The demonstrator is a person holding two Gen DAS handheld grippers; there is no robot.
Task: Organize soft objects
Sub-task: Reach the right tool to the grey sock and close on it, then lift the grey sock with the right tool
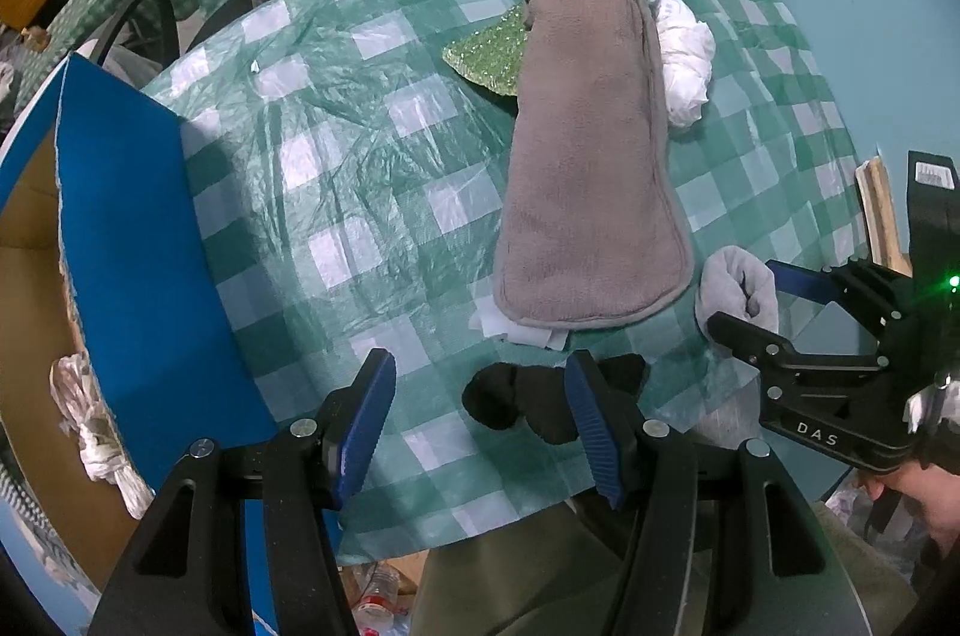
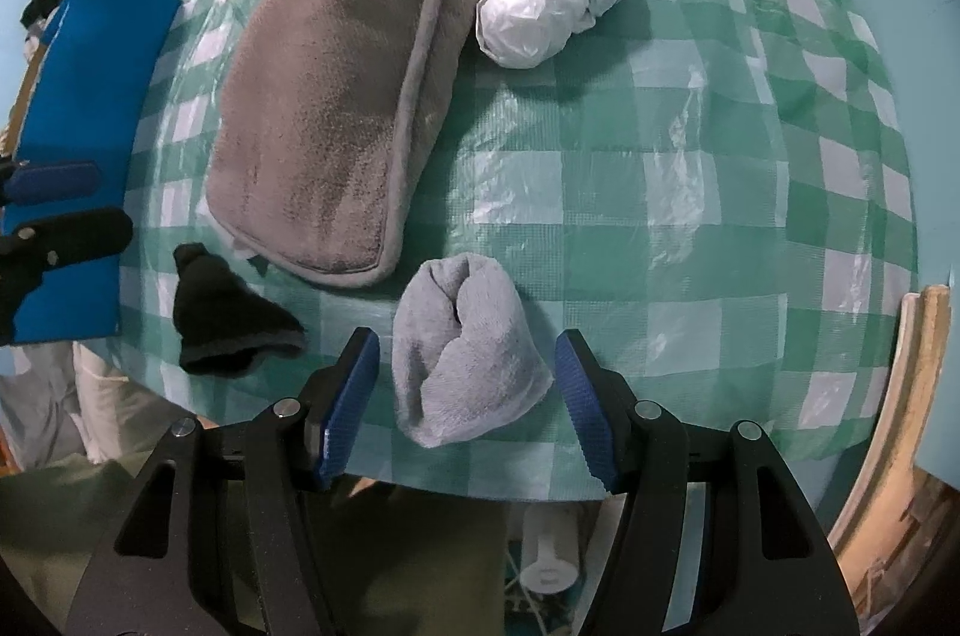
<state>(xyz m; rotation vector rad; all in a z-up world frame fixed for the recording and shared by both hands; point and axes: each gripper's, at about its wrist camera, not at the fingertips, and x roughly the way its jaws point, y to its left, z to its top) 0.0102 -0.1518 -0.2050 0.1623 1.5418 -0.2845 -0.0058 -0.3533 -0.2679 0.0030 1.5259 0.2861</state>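
Straddling the rolled grey cloth point(image 2: 465, 351) at the table's near edge with spread jaws, the right gripper point(image 2: 468, 402) seems poised to close and lift, while the left gripper point(image 1: 480, 426), also spread, hovers beside the blue-lined cardboard box point(image 1: 132, 240) holding a knotted plastic bag point(image 1: 96, 432).

The right gripper point(image 1: 744, 288) body reads "DAS".

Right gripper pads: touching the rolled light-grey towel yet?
Apart. The right wrist view shows checked tablecloth between the rolled light-grey towel and each pad of the open right gripper.
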